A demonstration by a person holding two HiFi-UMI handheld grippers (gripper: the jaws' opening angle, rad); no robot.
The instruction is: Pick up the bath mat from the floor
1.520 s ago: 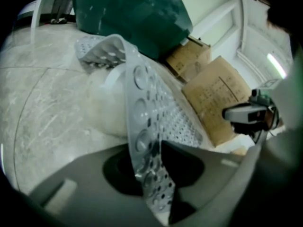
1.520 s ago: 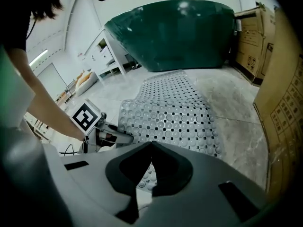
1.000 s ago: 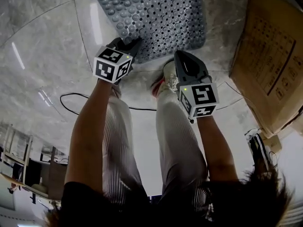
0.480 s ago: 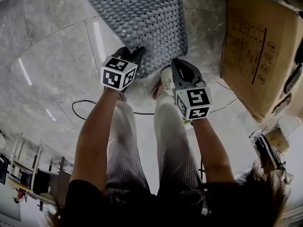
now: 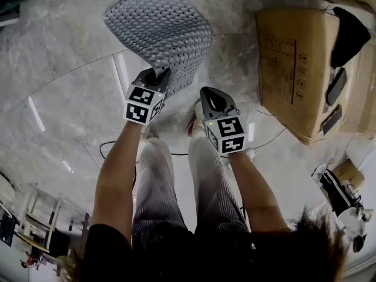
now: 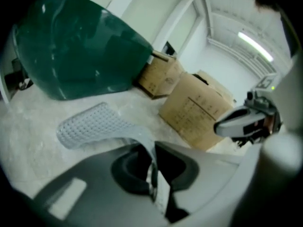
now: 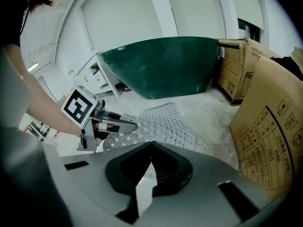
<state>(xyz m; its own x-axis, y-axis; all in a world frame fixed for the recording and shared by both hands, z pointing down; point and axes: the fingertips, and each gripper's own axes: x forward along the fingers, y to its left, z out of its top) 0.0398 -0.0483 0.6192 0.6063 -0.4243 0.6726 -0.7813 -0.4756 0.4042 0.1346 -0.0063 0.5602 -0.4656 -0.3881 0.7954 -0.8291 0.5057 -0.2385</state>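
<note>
The grey perforated bath mat point(image 5: 161, 31) lies on the marble floor ahead of me, and its near edge is lifted. My left gripper point(image 5: 157, 75) is shut on that edge. Its jaws have just been closing further, and a pale strip of mat point(image 6: 142, 138) runs between them. My right gripper point(image 5: 207, 94) is at the mat's near right corner with its jaws together on a thin pale strip of mat point(image 7: 144, 183). From the right gripper view the mat point(image 7: 165, 122) slopes up to the left gripper point(image 7: 124, 124).
Cardboard boxes point(image 5: 294, 69) stand at the right, with dark items point(image 5: 346, 34) on top of them. A dark green tub point(image 6: 75, 46) sits beyond the mat. A black cable point(image 5: 117, 148) runs across the floor by the person's shoes point(image 5: 197, 119).
Both grippers have risen together, pulling the mat's near edge off the floor. The mat now looks smaller and farther away in the head view.
</note>
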